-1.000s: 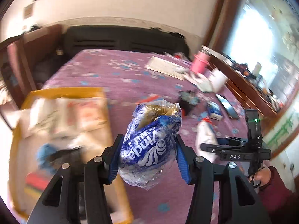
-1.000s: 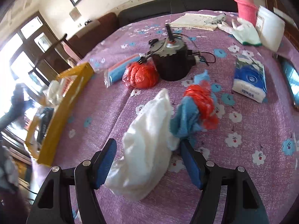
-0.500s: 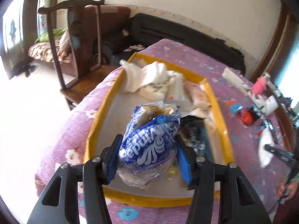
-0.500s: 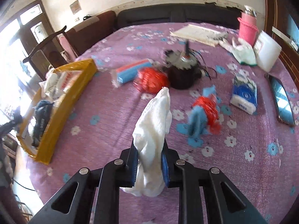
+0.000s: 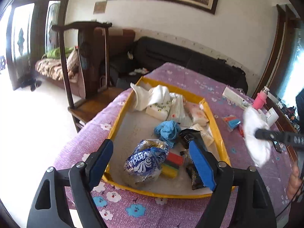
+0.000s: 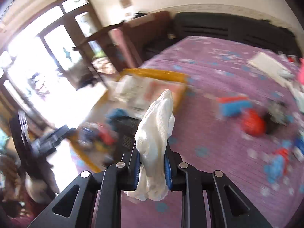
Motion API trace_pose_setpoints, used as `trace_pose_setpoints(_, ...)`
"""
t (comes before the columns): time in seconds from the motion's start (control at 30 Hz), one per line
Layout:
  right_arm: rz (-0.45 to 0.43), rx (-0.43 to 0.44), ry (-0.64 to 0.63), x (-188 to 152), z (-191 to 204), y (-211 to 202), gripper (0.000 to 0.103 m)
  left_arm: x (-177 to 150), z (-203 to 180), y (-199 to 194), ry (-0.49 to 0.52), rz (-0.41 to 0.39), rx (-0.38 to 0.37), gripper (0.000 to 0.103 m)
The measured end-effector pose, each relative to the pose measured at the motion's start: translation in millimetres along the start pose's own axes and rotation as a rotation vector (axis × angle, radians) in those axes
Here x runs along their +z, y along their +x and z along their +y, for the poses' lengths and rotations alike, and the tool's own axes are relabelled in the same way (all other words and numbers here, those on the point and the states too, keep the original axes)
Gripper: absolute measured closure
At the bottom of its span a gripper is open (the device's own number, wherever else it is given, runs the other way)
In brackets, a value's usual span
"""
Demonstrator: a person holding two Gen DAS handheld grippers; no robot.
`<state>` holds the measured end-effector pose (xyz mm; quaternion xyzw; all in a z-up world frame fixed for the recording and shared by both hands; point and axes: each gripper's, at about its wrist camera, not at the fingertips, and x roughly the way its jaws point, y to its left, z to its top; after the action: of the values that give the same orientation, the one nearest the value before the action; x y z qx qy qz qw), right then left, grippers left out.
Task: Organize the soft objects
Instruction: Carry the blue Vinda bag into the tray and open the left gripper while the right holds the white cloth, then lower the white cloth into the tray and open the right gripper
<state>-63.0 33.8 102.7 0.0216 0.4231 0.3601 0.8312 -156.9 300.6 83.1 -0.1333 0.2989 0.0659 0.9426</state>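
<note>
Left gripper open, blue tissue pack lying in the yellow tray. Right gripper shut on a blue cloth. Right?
Not quite: the cloth in the right gripper is white, not blue; the right wrist view shows the white cloth pinched there. The rest holds: left gripper open, blue tissue pack in the yellow tray.

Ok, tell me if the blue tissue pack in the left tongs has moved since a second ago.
Yes. The blue tissue pack has left the left tongs, whose jaws have just been opening, and now lies inside the yellow tray at its near end, beside the sponge.
</note>
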Motion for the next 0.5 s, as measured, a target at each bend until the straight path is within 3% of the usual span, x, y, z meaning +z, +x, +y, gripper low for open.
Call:
trace_pose_setpoints(0.07, 0.018, 0.055, -0.009, 16.1, 20.7, 18.6, 0.080, -3.7, 4.5, -9.1, -0.003, -0.024, -0.027, 0.020)
trace_pose_setpoints(0.23, 0.095, 0.136, -0.041, 54.6, 74.0, 87.5, 0.080, -11.9, 35.1, -11.0, -0.085, 0.011, -0.094, 0.019)
trace_pose_setpoints(0.5, 0.157, 0.115, -0.040, 88.6, 113.1, 177.8, 0.079, -20.3, 81.1, -11.8, -0.163, 0.032, -0.104, 0.019)
